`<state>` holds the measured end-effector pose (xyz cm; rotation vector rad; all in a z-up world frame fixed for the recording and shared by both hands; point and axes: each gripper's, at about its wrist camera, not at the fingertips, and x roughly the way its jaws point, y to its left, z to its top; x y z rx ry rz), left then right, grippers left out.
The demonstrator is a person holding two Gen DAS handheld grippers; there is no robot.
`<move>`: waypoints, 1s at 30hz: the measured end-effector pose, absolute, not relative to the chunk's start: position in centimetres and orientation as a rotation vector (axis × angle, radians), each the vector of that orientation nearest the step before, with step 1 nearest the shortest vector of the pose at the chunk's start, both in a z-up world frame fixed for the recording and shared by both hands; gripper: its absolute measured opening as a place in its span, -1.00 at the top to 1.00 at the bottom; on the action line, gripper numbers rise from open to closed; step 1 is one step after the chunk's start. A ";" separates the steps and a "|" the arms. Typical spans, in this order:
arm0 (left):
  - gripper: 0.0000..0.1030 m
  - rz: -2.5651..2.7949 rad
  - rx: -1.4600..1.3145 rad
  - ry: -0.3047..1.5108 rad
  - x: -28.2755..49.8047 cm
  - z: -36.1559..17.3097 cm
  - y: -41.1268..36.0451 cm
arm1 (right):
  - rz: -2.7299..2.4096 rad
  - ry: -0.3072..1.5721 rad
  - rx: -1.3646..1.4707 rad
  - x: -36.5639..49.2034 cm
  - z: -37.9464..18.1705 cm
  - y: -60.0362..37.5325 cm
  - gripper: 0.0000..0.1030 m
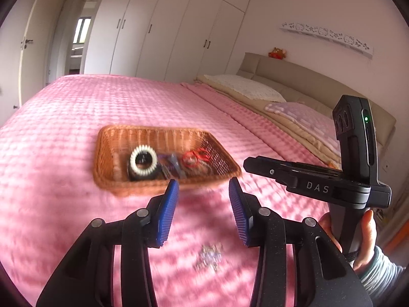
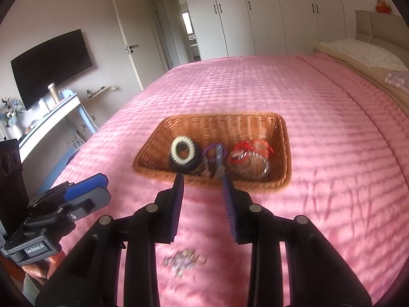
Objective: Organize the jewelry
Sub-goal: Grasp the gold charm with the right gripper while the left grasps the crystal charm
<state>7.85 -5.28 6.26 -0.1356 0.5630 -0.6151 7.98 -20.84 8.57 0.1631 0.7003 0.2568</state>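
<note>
A wicker basket point(image 1: 110, 181) point(image 2: 150, 168) sits on the pink bedspread. In it lie a white beaded bracelet point(image 1: 143, 160) point(image 2: 183, 151) on a black band, a purple piece point(image 2: 214, 153) and a red bracelet point(image 1: 195, 157) point(image 2: 249, 151). A small silver-purple jewelry piece point(image 1: 210, 255) point(image 2: 184, 259) lies loose on the bedspread, close below both grippers. My left gripper point(image 1: 203, 188) is open and empty, short of the basket's near rim. My right gripper point(image 2: 203, 183) is open and empty at the basket's near rim; it also shows in the left wrist view point(image 1: 271, 167).
The pink bedspread point(image 1: 76, 107) point(image 2: 332, 128) covers a wide bed. Pillows point(image 1: 245, 88) and a beige headboard point(image 1: 301, 76) lie to the right. White wardrobes point(image 2: 268, 12), a door, and a TV point(image 2: 51, 64) over a desk stand beyond.
</note>
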 end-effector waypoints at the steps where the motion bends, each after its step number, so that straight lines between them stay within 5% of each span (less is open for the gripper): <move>1: 0.23 -0.612 -0.134 0.566 7.3 6.1 -5.1 | 0.260 0.704 0.168 7.4 8.4 -20.8 0.45; 27: 0.27 -0.622 0.039 0.863 6.7 -4.4 -10.3 | 0.217 0.893 0.233 5.3 -3.2 -21.9 0.45; 30: 0.60 -0.603 0.062 0.873 7.3 -4.7 -10.9 | 0.234 0.883 0.215 5.4 -2.9 -21.2 0.45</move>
